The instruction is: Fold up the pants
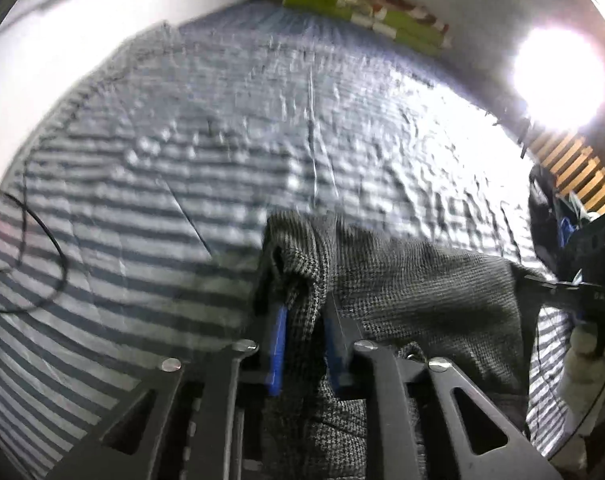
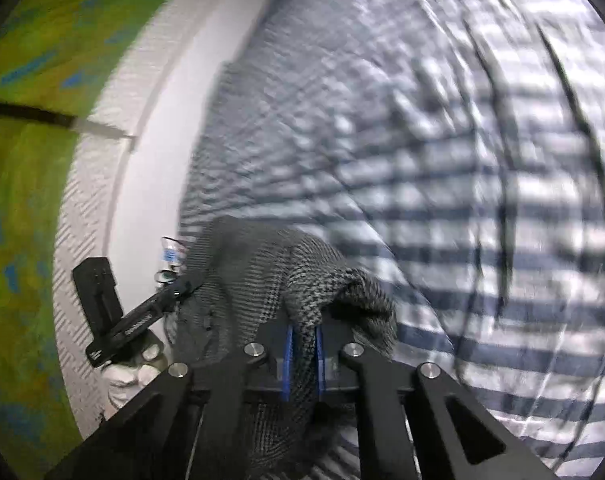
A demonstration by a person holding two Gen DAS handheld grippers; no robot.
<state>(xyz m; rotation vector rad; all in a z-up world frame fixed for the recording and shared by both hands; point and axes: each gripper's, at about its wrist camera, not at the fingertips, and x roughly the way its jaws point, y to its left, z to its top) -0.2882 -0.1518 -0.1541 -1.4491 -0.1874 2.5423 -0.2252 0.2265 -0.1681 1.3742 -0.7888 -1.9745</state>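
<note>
On the blue-and-white striped bedsheet (image 1: 142,208), grey houndstooth woven pants (image 1: 414,292) bunched, my left gripper (image 1: 304,344) and right gripper (image 2: 303,354) each clamped on folds, thin black cable (image 1: 42,248) nearby, green rolled mat (image 1: 354,12) beyond.

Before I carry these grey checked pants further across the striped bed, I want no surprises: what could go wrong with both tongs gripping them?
1. The left tongs pinch only a bunched edge of the pants; it may slip out.
2. The right tongs also hold a narrow pleat, so uneven pulling could skew the fold.
3. A black cable lies looped on the striped bedsheet and might snag dragged cloth.
</note>
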